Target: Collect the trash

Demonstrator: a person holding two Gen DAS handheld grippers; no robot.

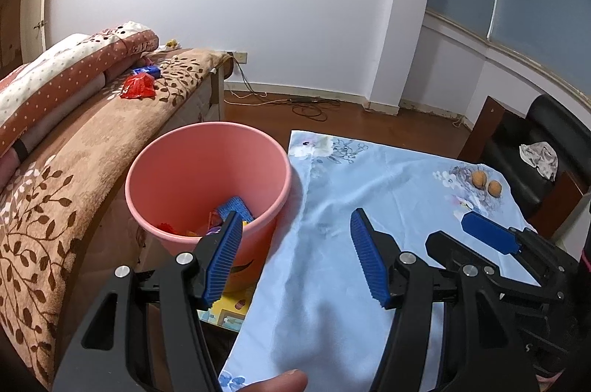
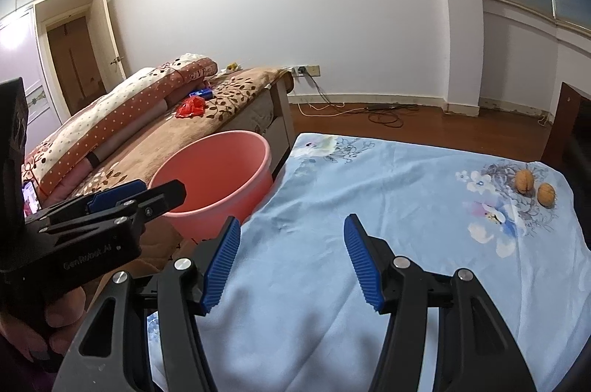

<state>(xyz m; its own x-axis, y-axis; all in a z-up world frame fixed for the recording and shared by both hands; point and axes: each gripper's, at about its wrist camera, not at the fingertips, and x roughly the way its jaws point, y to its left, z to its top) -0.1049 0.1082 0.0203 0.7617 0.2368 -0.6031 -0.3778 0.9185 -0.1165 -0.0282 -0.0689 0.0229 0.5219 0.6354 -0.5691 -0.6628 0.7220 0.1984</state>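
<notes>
Your left gripper (image 1: pixel 293 259) hangs with its jaws spread wide and nothing between them, just beside the pink bin (image 1: pixel 207 185), one finger over the bin's near rim. Your right gripper (image 2: pixel 291 262) is equally wide and empty, above the blue floral cloth (image 2: pixel 406 207) on the side of the bin away from the bed. Inside the bin lie blue and red scraps (image 1: pixel 236 209). Two walnuts (image 2: pixel 535 187) sit well apart from the bin, on the cloth's far corner. A red wrapper (image 1: pixel 138 86) and a blue packet (image 1: pixel 147 71) rest on the brown bedspread (image 1: pixel 74 178) beyond the bin.
</notes>
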